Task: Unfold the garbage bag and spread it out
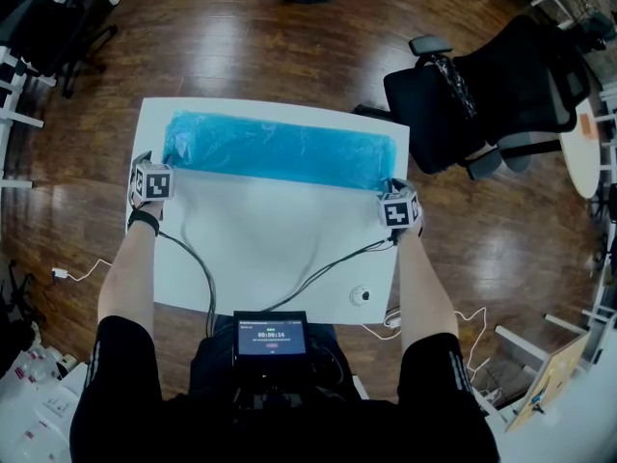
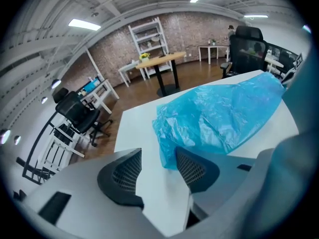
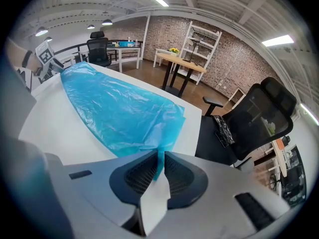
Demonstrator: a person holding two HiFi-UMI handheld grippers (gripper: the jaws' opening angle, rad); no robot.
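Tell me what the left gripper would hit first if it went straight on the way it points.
Probably the blue garbage bag: its corner lies between the open jaws of the left gripper, with the white table just beneath.

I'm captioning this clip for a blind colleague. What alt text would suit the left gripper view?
The left gripper, jaws apart, hangs over a white table with a corner of a crumpled blue bag between its pads, close beside one and not clamped. Behind are office chairs, a shelf and a brick wall.
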